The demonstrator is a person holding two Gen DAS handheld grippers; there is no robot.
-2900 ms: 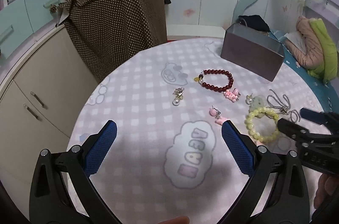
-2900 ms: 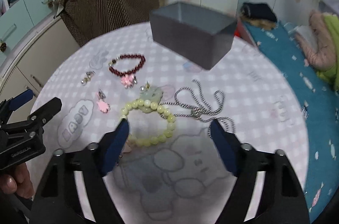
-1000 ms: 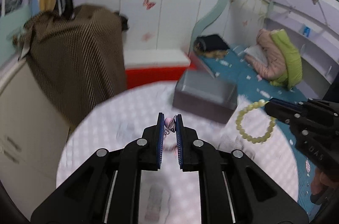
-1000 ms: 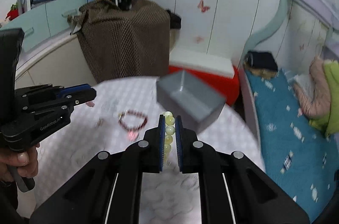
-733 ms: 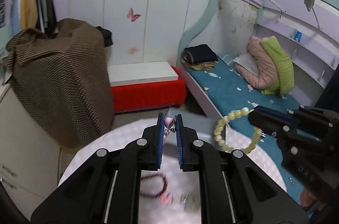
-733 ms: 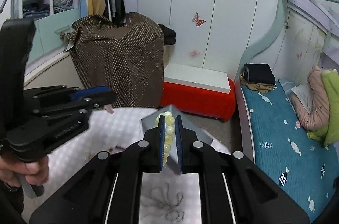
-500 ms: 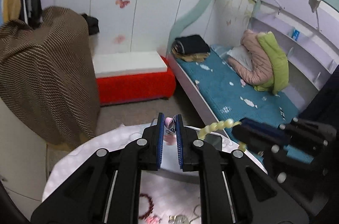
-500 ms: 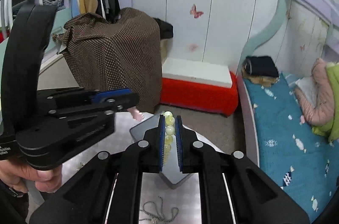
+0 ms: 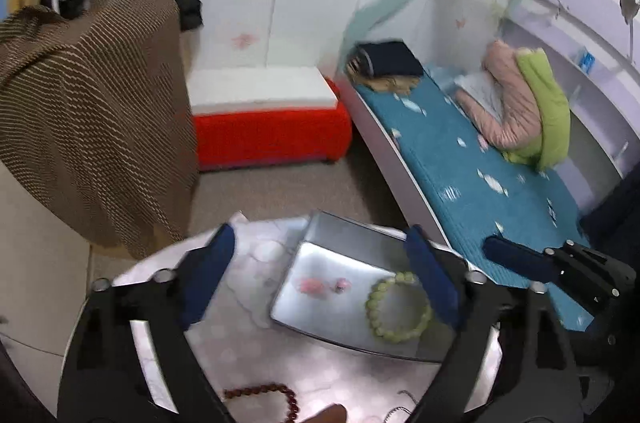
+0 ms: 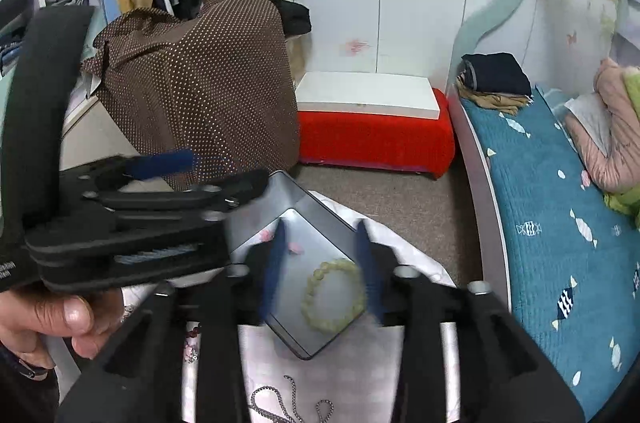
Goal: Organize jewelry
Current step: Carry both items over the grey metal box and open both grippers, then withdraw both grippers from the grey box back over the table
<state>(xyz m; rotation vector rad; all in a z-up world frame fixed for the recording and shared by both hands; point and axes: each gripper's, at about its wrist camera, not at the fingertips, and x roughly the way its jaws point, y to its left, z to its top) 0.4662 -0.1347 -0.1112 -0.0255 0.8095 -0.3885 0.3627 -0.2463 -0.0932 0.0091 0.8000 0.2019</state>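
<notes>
A grey open box (image 9: 320, 235) stands at the far edge of the round table. Inside it lie a pale green bead bracelet (image 9: 398, 308) and a small pink earring (image 9: 316, 285). My left gripper (image 9: 320, 271) is open and empty above the box. My right gripper (image 10: 320, 259) is open and empty over the same box (image 10: 316, 339), with the green bracelet (image 10: 334, 285) between its fingers' lines and pink pieces (image 10: 295, 247) beside it. The left gripper body (image 10: 120, 215) shows at left in the right wrist view.
A dark red bead bracelet (image 9: 264, 393) lies on the table near me. A silver chain (image 10: 288, 405) lies in front of the box. Beyond the table are a brown dotted cloth (image 10: 200, 83), a red bench (image 10: 372, 135) and a bed (image 9: 480, 175).
Both grippers opened over the box. The green bracelet dropped from the right gripper and the pink earring from the left; both now lie inside the box.
</notes>
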